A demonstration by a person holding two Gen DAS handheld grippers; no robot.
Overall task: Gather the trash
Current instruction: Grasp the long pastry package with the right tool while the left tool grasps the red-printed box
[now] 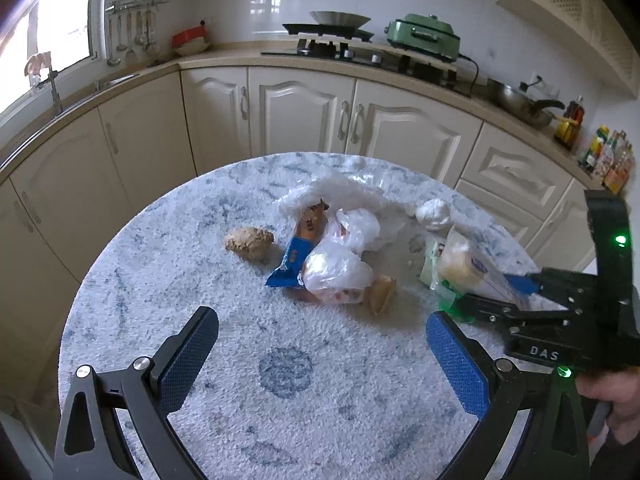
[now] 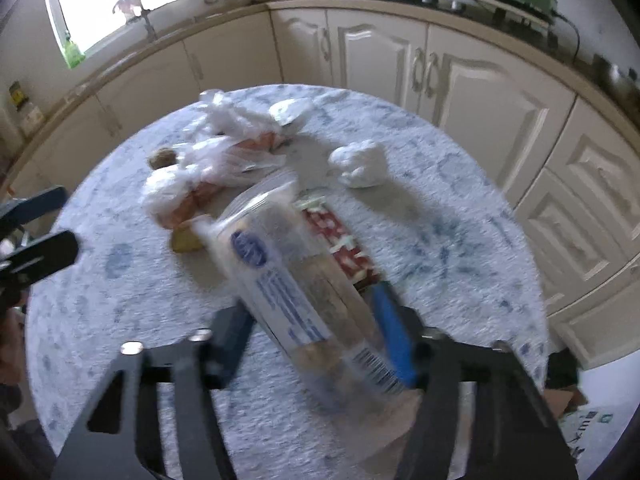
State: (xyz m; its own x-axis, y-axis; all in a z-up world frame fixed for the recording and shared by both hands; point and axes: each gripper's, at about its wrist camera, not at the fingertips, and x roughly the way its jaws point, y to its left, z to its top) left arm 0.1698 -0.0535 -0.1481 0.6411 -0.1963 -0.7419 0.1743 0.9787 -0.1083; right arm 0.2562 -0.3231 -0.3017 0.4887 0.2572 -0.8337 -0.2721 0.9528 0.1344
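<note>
1. Left wrist view: my left gripper [image 1: 320, 360] hovers over the round table [image 1: 140, 280], jaws spread wide, nothing between the blue pads.
2. Trash sits in a cluster past mid-table. I count one blue snack wrapper [image 1: 294, 258], its print too small to read; one crumpled clear plastic bag [image 1: 336, 276]; one large clear film sheet [image 1: 352, 196] behind it; one white paper wad [image 1: 434, 214]; two brown crumpled paper lumps, one [image 1: 249, 243] left of the cluster and one [image 1: 382, 292] at its near edge.
3. The right gripper [image 1: 486, 294] enters from the right, body lettered "DAS". Its fingers close on a clear printed wrapper [image 1: 464, 268] that lies over a green packet [image 1: 434, 268].
4. Right wrist view, motion-blurred: right gripper [image 2: 320, 336] is clamped on the clear printed wrapper [image 2: 288, 280]; both pads press its sides. One round blue logo, blue text lines and one barcode show; none readable.
5. Beneath it lies one red-and-white patterned packet [image 2: 340, 236]. The white paper wad [image 2: 360, 164] sits apart, farther back; the plastic bag [image 2: 208, 168] lies to the left.
6. One finger of the left gripper [image 2: 40, 252] shows at the left edge.
</note>
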